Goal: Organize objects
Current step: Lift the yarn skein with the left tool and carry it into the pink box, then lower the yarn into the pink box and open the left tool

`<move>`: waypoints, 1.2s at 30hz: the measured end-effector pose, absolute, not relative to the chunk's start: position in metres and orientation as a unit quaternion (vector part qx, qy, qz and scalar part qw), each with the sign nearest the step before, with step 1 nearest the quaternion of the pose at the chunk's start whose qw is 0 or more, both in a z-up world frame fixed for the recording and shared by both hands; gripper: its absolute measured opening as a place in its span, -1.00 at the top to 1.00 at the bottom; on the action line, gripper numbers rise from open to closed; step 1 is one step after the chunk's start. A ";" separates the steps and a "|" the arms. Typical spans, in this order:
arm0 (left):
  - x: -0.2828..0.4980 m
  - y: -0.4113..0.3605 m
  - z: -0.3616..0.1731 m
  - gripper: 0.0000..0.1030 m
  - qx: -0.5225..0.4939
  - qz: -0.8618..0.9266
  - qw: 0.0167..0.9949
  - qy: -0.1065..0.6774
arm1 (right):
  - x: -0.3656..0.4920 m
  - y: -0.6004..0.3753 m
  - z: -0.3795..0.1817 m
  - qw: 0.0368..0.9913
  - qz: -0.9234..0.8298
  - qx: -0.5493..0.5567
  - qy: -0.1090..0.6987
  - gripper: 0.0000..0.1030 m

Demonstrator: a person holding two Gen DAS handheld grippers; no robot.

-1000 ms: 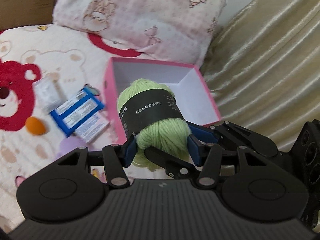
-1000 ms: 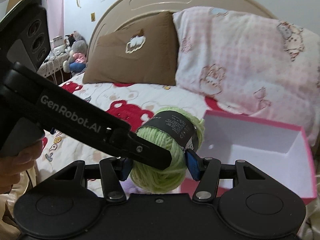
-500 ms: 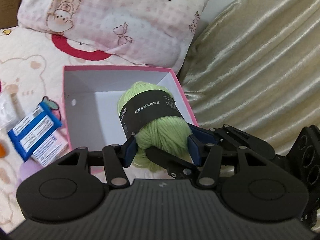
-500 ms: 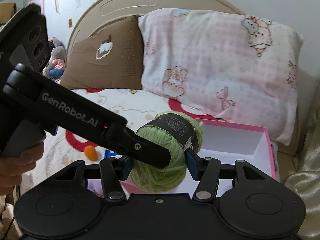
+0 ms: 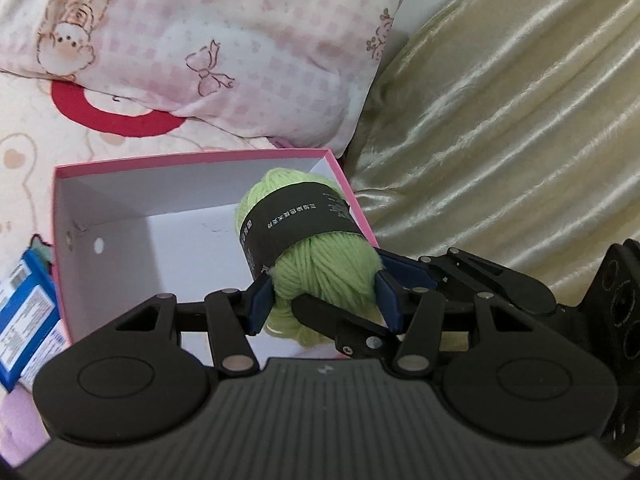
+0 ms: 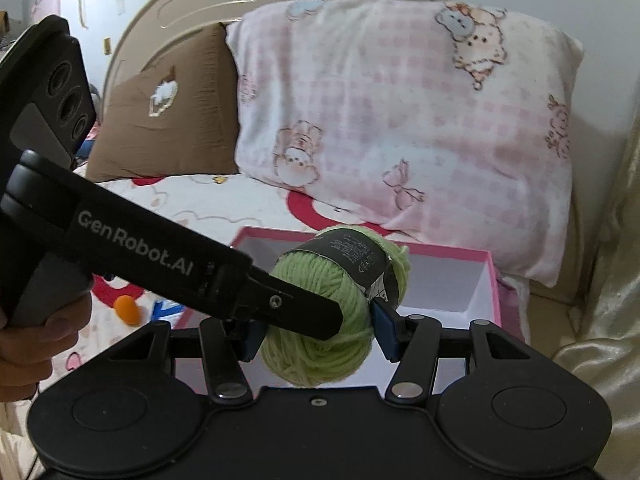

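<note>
You hold light green yarn (image 5: 320,276) with a black band. The box (image 5: 120,216) is pink outside, white inside. The pillow (image 6: 400,120) is pink-and-white checked with bears; the cushion (image 6: 168,116) brown. The packets (image 5: 24,320) are blue and white, the ball (image 6: 127,308) orange.

Bedroom, pillows (image 6: 400,128), headboard (image 6: 192,12), bedsheet (image 5: 24,140)

Both tongs (image 6: 316,334) gripping green yarn (image 6: 320,320), seemingly above pink box (image 6: 486,280)
</note>
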State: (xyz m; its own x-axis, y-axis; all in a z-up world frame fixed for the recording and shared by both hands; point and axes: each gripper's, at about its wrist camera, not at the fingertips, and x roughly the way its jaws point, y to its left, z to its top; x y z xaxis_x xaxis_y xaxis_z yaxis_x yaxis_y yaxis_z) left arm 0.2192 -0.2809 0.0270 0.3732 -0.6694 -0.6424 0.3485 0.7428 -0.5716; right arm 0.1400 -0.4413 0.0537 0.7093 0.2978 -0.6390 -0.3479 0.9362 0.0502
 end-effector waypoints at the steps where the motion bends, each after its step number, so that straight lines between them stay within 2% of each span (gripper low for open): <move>1: 0.223 -0.284 0.024 -0.01 -0.175 -0.315 0.809 0.465 | 0.142 -0.443 0.051 0.924 0.171 -0.040 0.341 -0.16; 12: 0.245 -0.301 -0.018 -0.01 -0.169 -0.312 0.795 0.492 | 0.161 -0.452 0.013 0.920 0.151 -0.060 0.358 -0.14; 31: 0.286 -0.322 -0.059 0.09 -0.171 -0.290 0.793 0.507 | 0.211 -0.451 -0.012 0.901 0.113 -0.121 0.401 -0.09; 33: 0.289 -0.322 -0.060 0.12 -0.171 -0.281 0.793 0.513 | 0.213 -0.452 -0.014 0.899 0.115 -0.119 0.405 -0.10; 36: 0.289 -0.315 -0.057 0.19 -0.186 -0.273 0.796 0.507 | 0.208 -0.456 -0.013 0.899 0.141 -0.103 0.401 -0.26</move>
State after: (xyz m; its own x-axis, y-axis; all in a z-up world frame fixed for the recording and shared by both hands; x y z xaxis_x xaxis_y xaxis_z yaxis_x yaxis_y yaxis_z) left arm 0.2885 -0.3149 -0.0574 0.3361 -0.6234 -0.7060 0.2451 0.7816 -0.5735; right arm 0.2076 -0.4560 -0.0131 0.6392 0.1714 -0.7497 -0.3370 0.9387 -0.0726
